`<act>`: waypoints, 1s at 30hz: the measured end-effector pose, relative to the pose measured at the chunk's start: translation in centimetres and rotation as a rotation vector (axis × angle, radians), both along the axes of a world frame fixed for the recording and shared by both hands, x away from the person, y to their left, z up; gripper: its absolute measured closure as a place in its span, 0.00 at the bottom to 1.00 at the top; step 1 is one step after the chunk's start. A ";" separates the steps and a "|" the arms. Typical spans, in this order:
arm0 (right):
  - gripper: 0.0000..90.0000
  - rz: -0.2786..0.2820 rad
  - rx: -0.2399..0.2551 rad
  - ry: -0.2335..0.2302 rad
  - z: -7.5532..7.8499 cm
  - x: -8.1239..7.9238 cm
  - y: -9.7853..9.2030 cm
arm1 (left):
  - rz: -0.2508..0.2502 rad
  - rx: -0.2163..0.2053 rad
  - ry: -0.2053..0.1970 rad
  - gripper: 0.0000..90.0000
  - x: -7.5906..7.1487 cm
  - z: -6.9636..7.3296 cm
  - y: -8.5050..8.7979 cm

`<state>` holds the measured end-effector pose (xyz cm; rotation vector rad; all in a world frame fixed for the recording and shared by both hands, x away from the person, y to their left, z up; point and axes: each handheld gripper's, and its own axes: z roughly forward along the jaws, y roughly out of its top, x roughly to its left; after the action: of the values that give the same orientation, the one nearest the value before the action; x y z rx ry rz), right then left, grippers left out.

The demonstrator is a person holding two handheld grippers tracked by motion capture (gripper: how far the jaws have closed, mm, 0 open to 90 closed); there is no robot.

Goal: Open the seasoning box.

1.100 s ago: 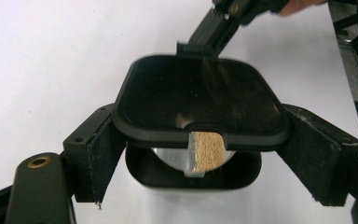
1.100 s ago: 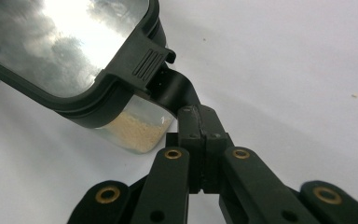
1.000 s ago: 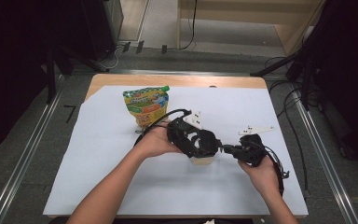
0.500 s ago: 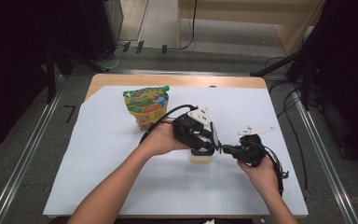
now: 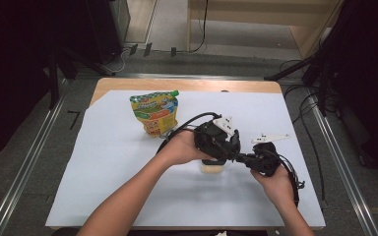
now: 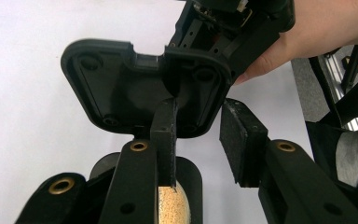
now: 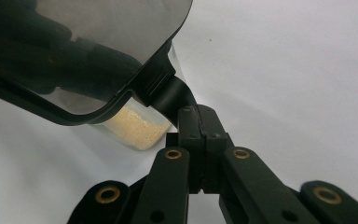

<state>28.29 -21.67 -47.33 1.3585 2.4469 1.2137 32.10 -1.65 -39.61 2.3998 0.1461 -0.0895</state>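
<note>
1. A bright snack bag (image 5: 155, 113) stands upright on the white-covered table (image 5: 103, 187), left of centre and well apart from both hands.
2. The left hand (image 5: 179, 147) holds the left gripper (image 5: 221, 147) over the middle of the table, just above a small clear container (image 5: 212, 168).
3. In the left gripper view the fingers (image 6: 165, 135) of that gripper stand apart with a clear gap between them. They have just been closing, and neither pad presses on anything. Beyond the gap sits the black lid (image 6: 116, 79).
4. The container rests on the table just below the left gripper and holds pale beige crumbs. In the left gripper view it (image 6: 171, 205) peeks out low down beside the left-hand finger; I cannot tell whether that finger touches it.
5. The lid is tilted above the container. In the right gripper view it (image 7: 88, 56) is a dark, see-through panel with a black rim, and the container (image 7: 135, 128) sits under its lower edge.
6. The right gripper (image 7: 199, 126) has its fingers pressed together on the black tab at the lid's corner.
7. In the high view the right gripper (image 5: 248, 158) sits just right of the container, held by the right hand (image 5: 275, 184).
</note>
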 end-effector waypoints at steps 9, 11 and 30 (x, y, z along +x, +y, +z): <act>1.00 0.000 0.006 -0.002 0.0 0.0 -0.2 | 0.008 0.010 0.051 0.81 0.3 -0.6 -0.5; 1.00 -0.004 0.006 -0.006 0.1 0.0 -0.1 | 0.013 0.008 0.052 0.82 0.3 -0.7 -0.5; 0.99 0.048 0.024 -0.023 1.3 -1.7 -1.1 | 0.089 -0.039 0.074 0.78 0.3 -0.3 2.4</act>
<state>26.61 -22.77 -46.02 1.2913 2.4715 1.2658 32.44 0.75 -39.89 2.3485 0.2835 -0.1387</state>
